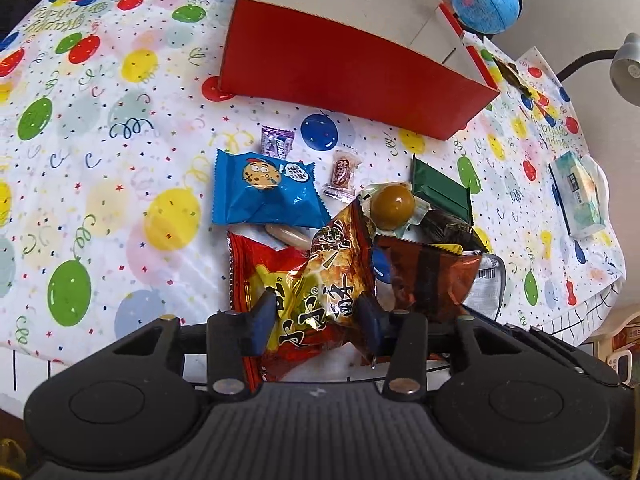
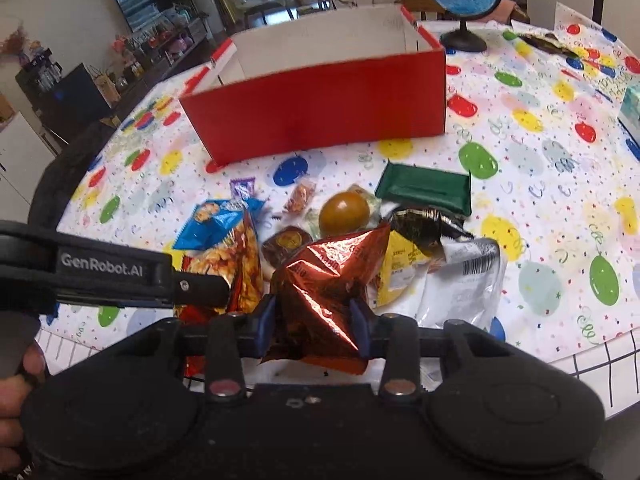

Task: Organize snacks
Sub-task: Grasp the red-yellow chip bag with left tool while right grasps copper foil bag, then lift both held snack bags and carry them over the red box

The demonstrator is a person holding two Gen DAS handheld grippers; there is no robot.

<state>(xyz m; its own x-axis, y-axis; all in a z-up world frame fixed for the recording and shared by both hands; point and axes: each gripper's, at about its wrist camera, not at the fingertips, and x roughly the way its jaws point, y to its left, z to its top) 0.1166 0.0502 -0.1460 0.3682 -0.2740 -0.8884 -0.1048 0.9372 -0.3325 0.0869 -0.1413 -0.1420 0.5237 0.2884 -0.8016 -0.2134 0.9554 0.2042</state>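
Both claws are clamped on packets in the heap just before the red box (image 2: pixel 320 108), the left gripper (image 1: pixel 316 316) on a yellow-red snack bag (image 1: pixel 316 292) and the right gripper (image 2: pixel 316 316) on a coppery foil bag (image 2: pixel 324 276), so lifting might drag overlapping neighbours off the table.

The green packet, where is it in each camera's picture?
Left wrist view: the green packet lies right of centre, just right of the brown ball.
Right wrist view: the green packet lies right of centre, just right of the same ball.
Shared landmark: the red box behind it.
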